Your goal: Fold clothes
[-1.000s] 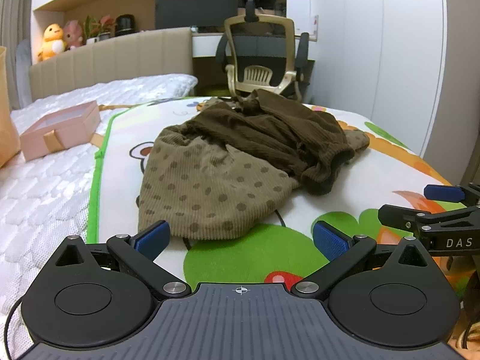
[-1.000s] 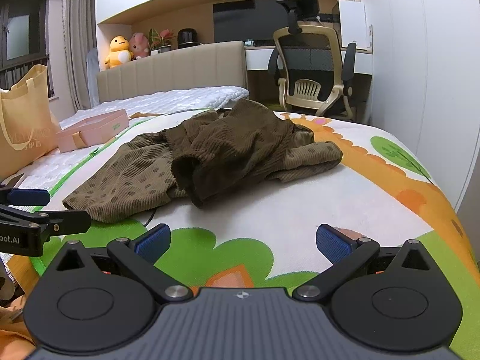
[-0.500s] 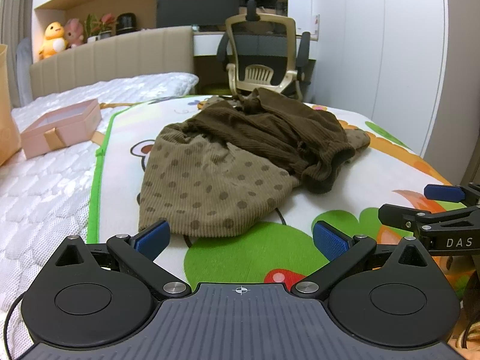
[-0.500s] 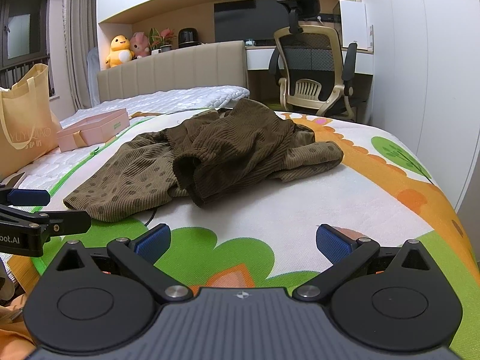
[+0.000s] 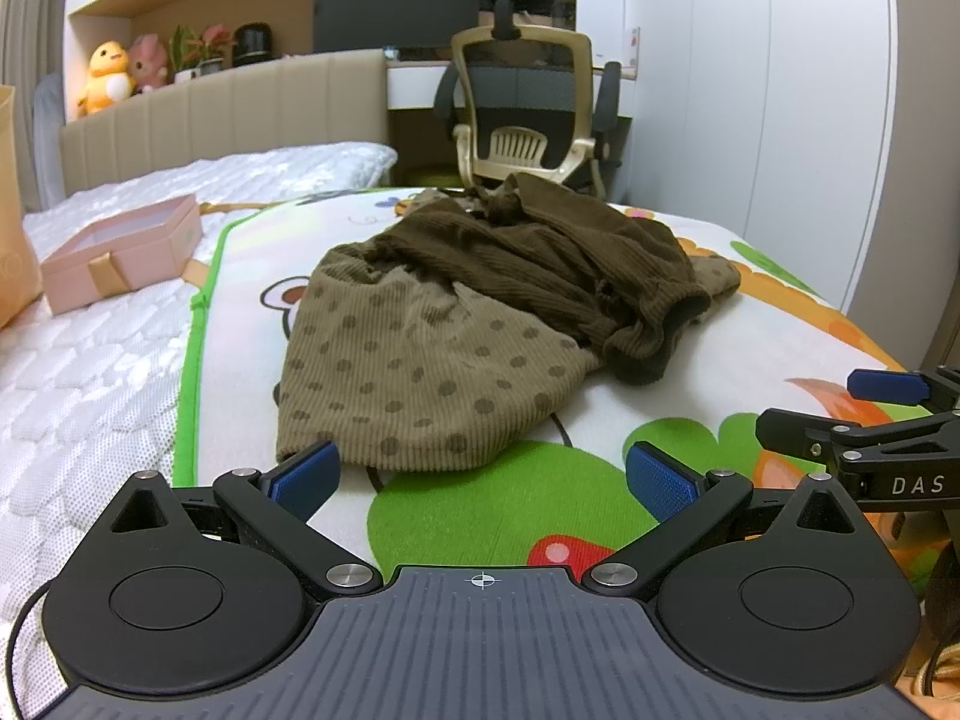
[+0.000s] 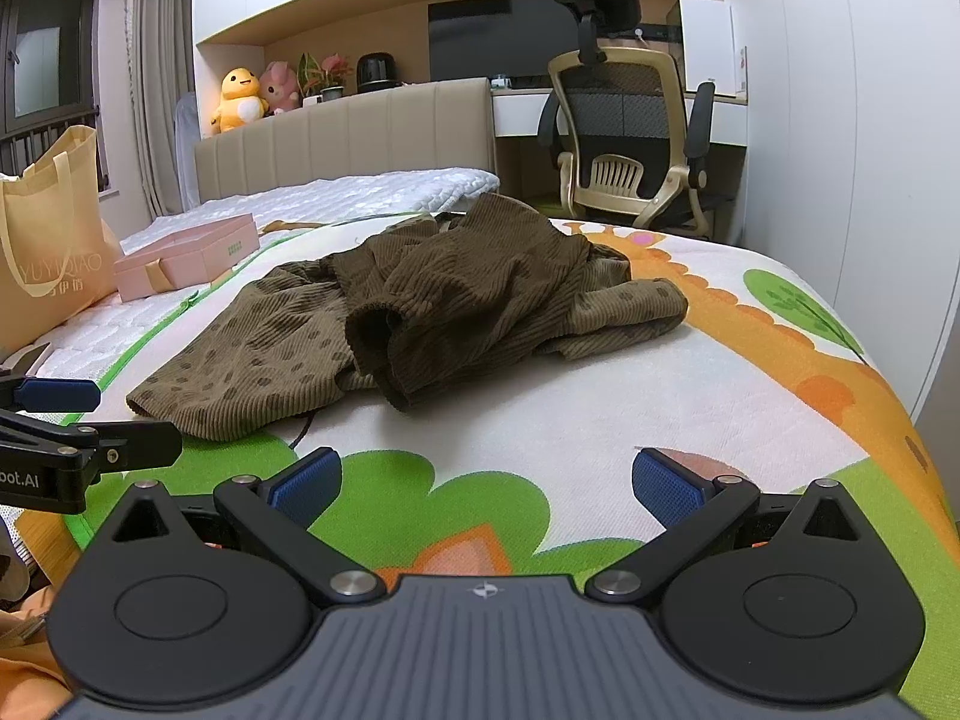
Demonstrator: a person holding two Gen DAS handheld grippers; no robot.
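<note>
Folding hasn't started yet, looks like: the brown garment (image 5: 480,324) is a crumpled heap mid-bed on the cartoon mat (image 5: 492,498). Left gripper (image 5: 480,474) and right gripper (image 6: 486,480) both spread wide, empty, hovering near its edge.

White walls (image 6: 852,120) — a bed (image 5: 90,360) with a beige headboard (image 6: 360,132), an office chair (image 6: 630,138) at the desk (image 6: 516,111), curtains (image 6: 150,90) left.
</note>
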